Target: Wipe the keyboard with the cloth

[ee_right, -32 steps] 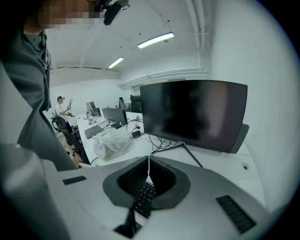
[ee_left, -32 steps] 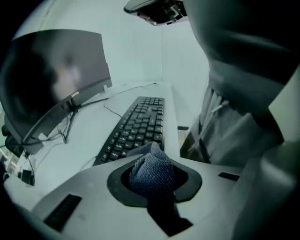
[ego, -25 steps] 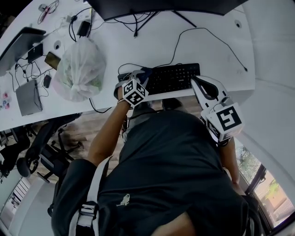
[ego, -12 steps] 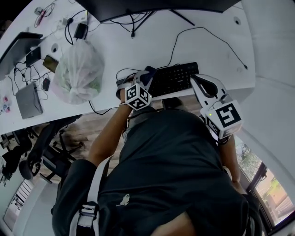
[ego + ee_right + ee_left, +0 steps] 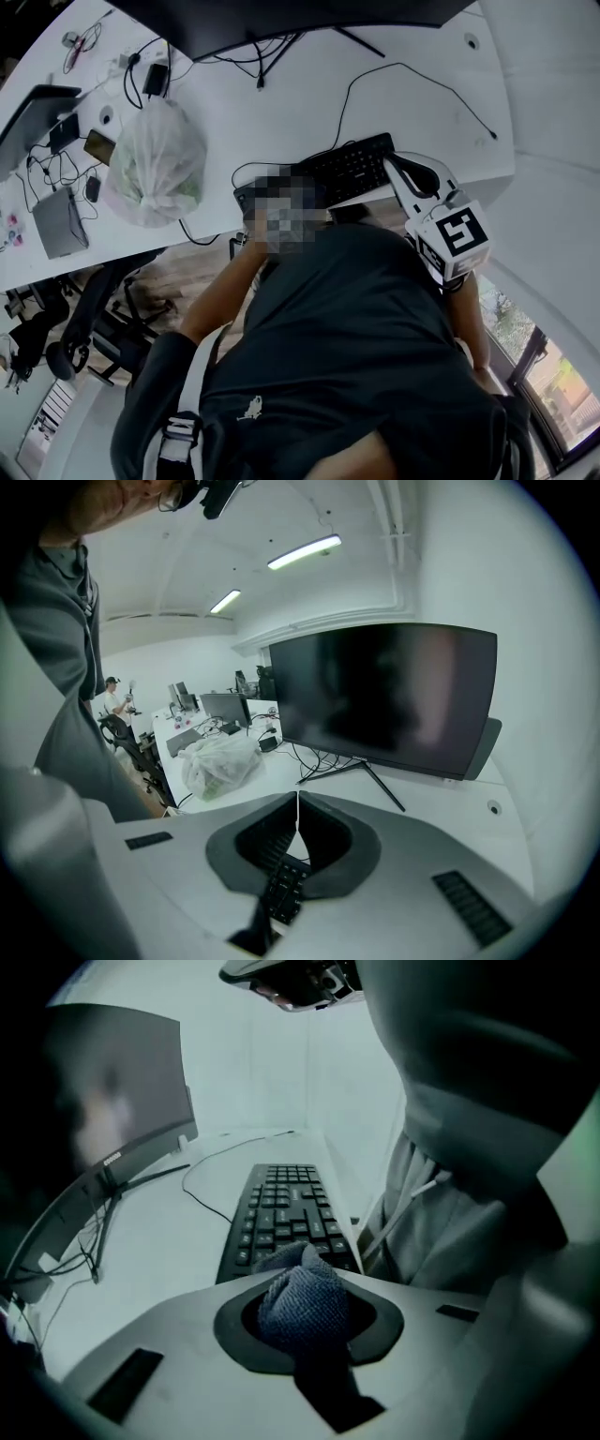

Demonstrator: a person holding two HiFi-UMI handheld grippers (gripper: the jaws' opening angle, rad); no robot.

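Observation:
The black keyboard [image 5: 354, 169] lies near the front edge of the white desk [image 5: 281, 103]. In the left gripper view it stretches away ahead of the jaws as the keyboard [image 5: 286, 1206]. My left gripper [image 5: 305, 1283] is shut on a bunched blue-grey cloth [image 5: 300, 1309] just over the keyboard's near end. A blurred patch covers this gripper in the head view. My right gripper [image 5: 394, 167] hovers at the keyboard's right end, its jaws shut on nothing [image 5: 298, 803]. Some keys [image 5: 281, 890] show beneath it.
A big dark monitor [image 5: 384, 691] stands behind the keyboard, its cable [image 5: 412, 75] trailing over the desk. A full plastic bag [image 5: 157, 159] sits to the left, with chargers, phones and a laptop [image 5: 33, 108] beyond. Office chairs [image 5: 84, 319] stand below the desk edge.
The left gripper with the cloth stays at the keyboard's left end, shifted only slightly. The right gripper has hardly moved.

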